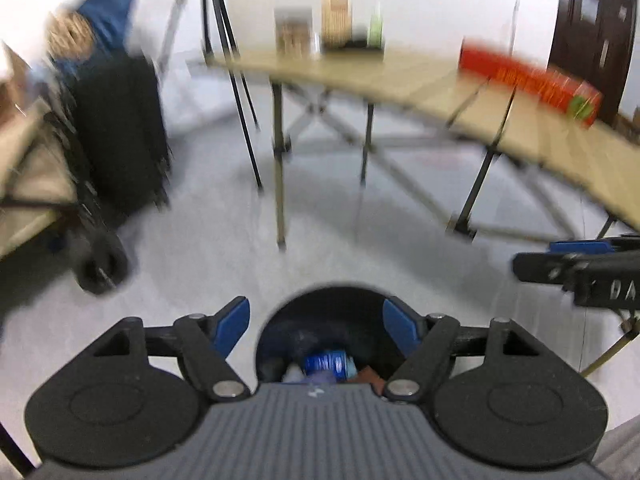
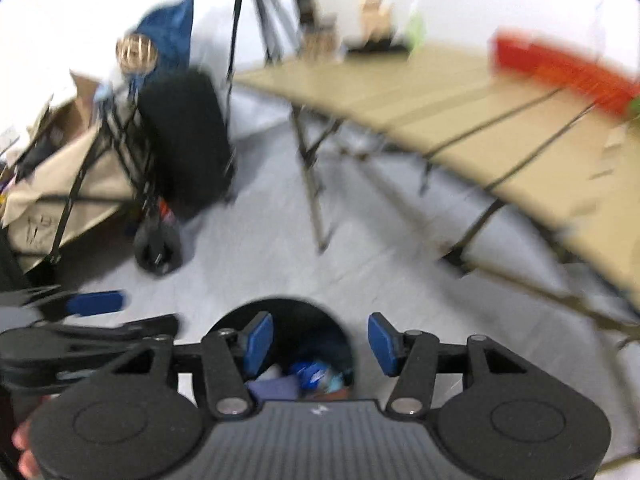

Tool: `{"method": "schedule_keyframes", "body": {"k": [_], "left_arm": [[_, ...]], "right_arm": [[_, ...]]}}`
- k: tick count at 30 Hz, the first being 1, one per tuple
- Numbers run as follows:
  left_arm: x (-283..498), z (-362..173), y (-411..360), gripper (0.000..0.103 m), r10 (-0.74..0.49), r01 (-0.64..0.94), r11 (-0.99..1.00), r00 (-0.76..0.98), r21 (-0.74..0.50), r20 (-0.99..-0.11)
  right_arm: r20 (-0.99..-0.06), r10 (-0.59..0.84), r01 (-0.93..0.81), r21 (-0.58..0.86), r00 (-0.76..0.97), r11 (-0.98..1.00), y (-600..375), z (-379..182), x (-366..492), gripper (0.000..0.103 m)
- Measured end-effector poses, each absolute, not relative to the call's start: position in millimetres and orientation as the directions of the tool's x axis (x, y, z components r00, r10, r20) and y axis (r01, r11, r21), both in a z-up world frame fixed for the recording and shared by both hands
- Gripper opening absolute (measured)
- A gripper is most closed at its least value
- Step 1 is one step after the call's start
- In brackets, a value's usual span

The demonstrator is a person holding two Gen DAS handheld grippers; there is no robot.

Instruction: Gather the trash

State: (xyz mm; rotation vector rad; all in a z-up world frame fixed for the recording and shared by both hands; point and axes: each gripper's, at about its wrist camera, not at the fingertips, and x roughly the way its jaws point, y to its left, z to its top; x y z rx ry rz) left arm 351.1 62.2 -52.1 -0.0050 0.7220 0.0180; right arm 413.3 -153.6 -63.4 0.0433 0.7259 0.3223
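A round black bin [image 1: 320, 300] stands on the grey floor right below my left gripper [image 1: 316, 326], whose blue pads are open with nothing between them. Inside the bin lie a blue can [image 1: 330, 362] and other scraps. In the right wrist view the same bin [image 2: 280, 312] sits under my right gripper [image 2: 320, 342], also open and empty, and blue trash [image 2: 312, 372] shows inside. The right gripper's finger [image 1: 560, 266] enters the left wrist view at the right edge. The left gripper [image 2: 96, 302] appears at the left of the right wrist view.
A long tan folding table [image 1: 420, 76] curves across the back, carrying a red box [image 1: 528, 80] and small items [image 1: 336, 24]. A black suitcase [image 1: 120, 128] and a loaded cart [image 2: 60, 176] stand at the left. Tripod legs [image 1: 236, 80] rise near the table's end.
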Motion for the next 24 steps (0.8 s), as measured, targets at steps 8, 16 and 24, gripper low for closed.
{"method": "schedule_keyframes", "body": {"k": [8,16,24], "left_arm": [[138,48,37,0.103,-0.027,0.005,0.998,0.938,-0.064,-0.347],[18,44,26,0.103,-0.033,0.041,0.999,0.957,0.021,-0.287],[-24,39,40,0.103,0.010,-0.002,1.000,0.960,0.026,-0.281]], "right_arm": [[-0.372,0.247,-0.255,0.029,0.895,0.967,-186,39,192,0.083],[-0.264,0.236,-0.243,0.007,0.935,0.970,-178,37,55,0.099],[-0.302,0.227,-0.224,0.047,0.926,0.973,-168,11,12,0.099]]}}
